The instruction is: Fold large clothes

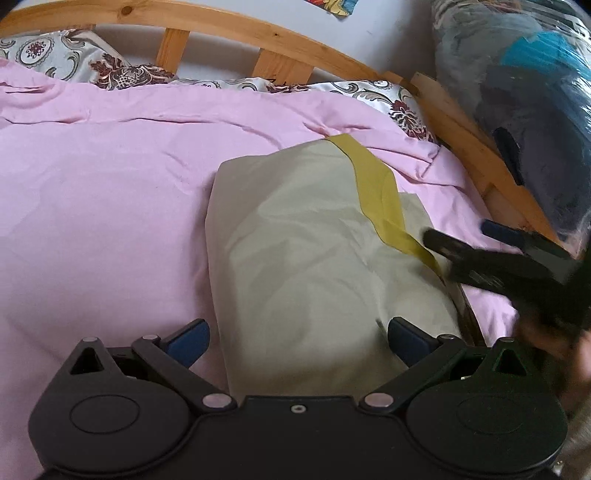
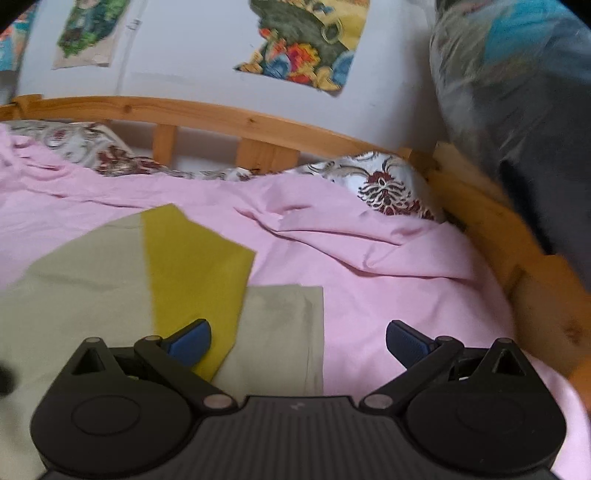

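far left, only pink duvet (image 1: 92, 221), rumpled, with patterned pillows (image 1: 122, 74) tucked against the wooden headboard (image 1: 221, 26). toward the middle, left gripper (image 1: 297, 341) with jaws spread wide and empty, hovering at the near end of the pale green garment (image 1: 295, 258), which lies flat on the duvet, already narrowed into a long panel. judging from that: lengthwise folding looks done, crosswise folds probably left, plus smoothing the creases. further right, an olive-yellow band (image 1: 376, 192) running diagonally over the cloth, then the right gripper (image 1: 458, 236) coming in at the garment's right edge, blurred, gripping nothing. at the far right, a clear plastic bag of bedding (image 1: 517, 92). seen only from the right wrist: posters on the wall (image 2: 306, 40) and a squared corner layer of the garment (image 2: 288, 325); its jaws also spread, empty.
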